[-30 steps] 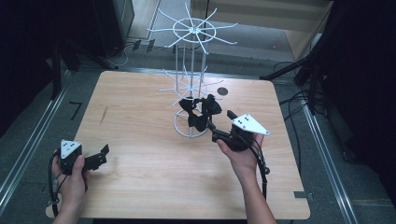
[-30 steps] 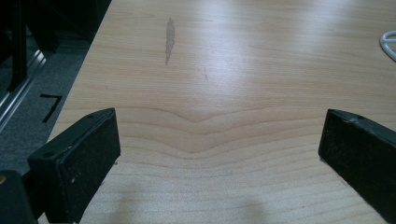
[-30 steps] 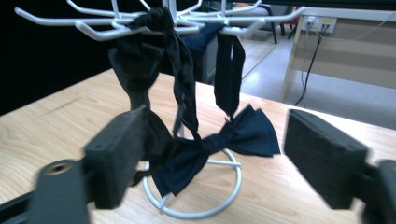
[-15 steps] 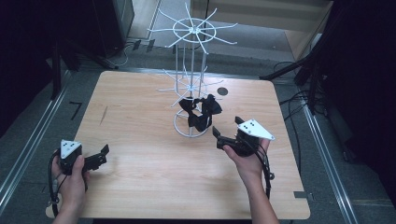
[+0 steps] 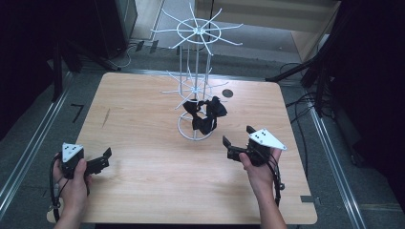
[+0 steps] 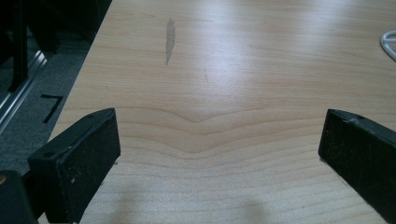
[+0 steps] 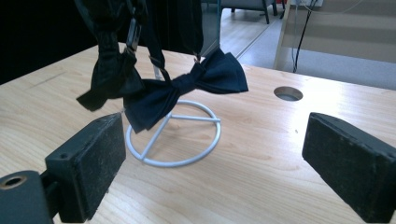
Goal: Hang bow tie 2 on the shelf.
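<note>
A white wire rack [image 5: 197,71] stands on a ring base [image 5: 184,130] at the middle of the wooden table [image 5: 143,191]. Black bow ties [image 5: 205,113] hang from its lower arms. My right gripper [image 5: 237,135] is just right of the base, open, pointing at the rack; its jaws have just been opening, with nothing between them. In the right gripper view the gripper [image 7: 210,154] faces a dark bow tie [image 7: 187,91], a second one [image 7: 112,74] and the ring base [image 7: 173,140]. My left gripper [image 5: 102,160] rests open at the near left, over bare wood [image 6: 219,149].
A round hole [image 5: 228,93] in the tabletop lies behind and right of the rack, also seen as a hole [image 7: 288,93] in the right gripper view. Metal rails and cables run along the floor on both sides. A grey mark [image 6: 170,39] streaks the wood ahead of my left gripper.
My right gripper has drawn back from the hanging bow ties, toward the near right and lower, with its jaws spreading. The bow ties stay on the rack. The left hand has not moved.
</note>
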